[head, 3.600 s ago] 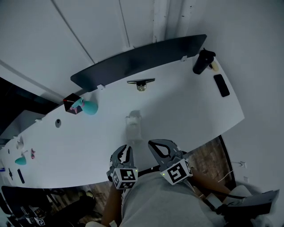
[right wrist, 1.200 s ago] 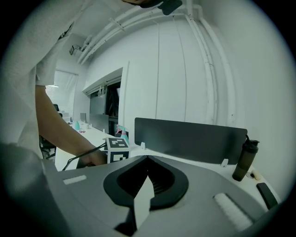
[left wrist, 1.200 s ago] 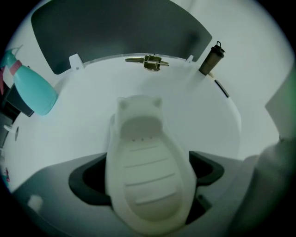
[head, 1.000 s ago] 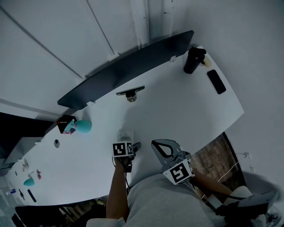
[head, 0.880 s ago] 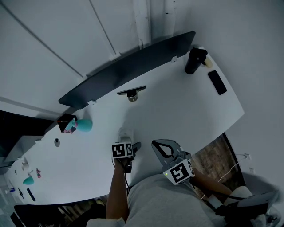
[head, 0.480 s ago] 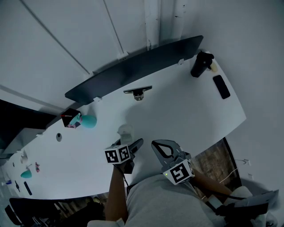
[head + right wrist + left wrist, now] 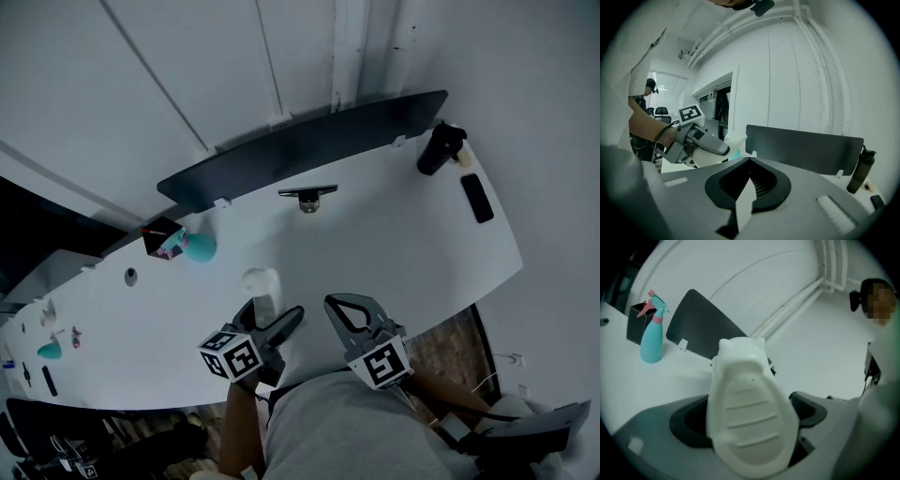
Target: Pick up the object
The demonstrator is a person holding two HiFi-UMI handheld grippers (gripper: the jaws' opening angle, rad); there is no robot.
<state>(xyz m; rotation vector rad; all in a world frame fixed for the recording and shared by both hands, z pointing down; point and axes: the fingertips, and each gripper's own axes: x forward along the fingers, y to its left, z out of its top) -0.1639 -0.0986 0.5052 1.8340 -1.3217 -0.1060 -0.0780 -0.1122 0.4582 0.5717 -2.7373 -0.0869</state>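
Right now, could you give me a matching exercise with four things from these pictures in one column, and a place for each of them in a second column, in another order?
Things:
1. white object
2. spray bottle
3. dark bottle
4. phone

Places:
A. lying flat near the right edge of the table
B. between the jaws of the left gripper
C. next to the black box
D. standing at the table's far right corner

Pairs: 1-B, 2-C, 3-D, 4-A
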